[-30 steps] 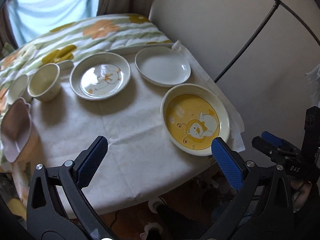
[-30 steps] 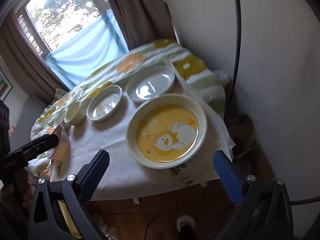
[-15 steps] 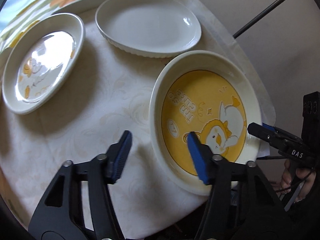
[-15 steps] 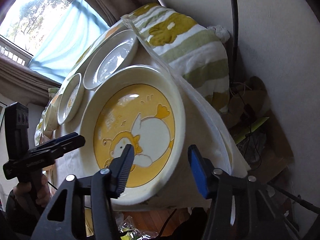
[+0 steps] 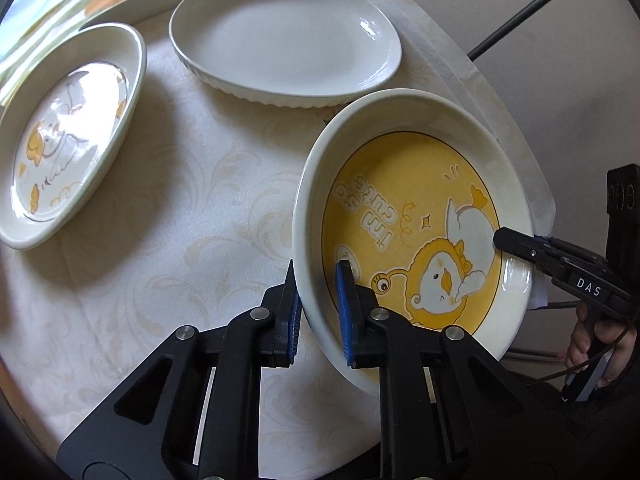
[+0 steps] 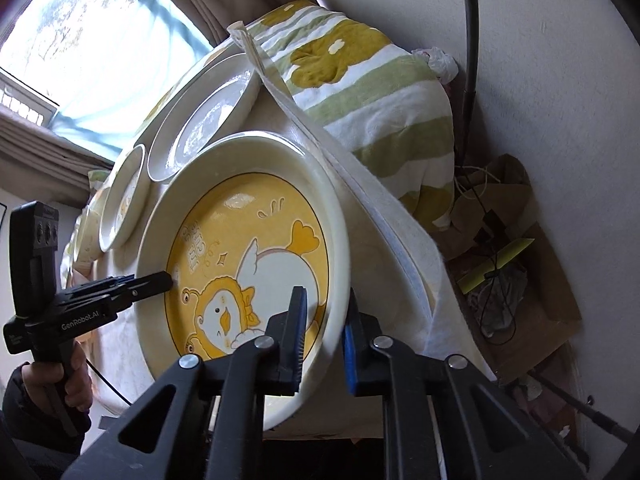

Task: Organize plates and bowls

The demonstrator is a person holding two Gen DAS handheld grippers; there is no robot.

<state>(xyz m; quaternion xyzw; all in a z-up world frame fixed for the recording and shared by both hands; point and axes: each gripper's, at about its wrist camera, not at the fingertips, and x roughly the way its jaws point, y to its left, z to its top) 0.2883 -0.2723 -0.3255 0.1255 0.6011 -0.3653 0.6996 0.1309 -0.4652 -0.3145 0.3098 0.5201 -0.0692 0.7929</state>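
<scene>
A large cream dish with a yellow cartoon duck [image 5: 408,216] sits at the table's near right corner; it also shows in the right wrist view [image 6: 248,248]. My left gripper [image 5: 318,312] is shut on its left rim. My right gripper [image 6: 324,336] is shut on its right rim, and also shows in the left wrist view [image 5: 516,244]. A plain white oval plate [image 5: 288,40] lies behind the dish. A smaller duck-print plate [image 5: 68,132] lies to the left.
The table wears a pale patterned cloth [image 5: 180,208]. A striped flowered blanket [image 6: 360,80] hangs off the far side. The wall [image 6: 540,60] is close on the right, with a black cable [image 6: 468,40] and paper bags [image 6: 504,208] on the floor.
Both grippers moved in from open above the table and closed on opposite rims of the yellow duck dish. The dish now looks tilted.
</scene>
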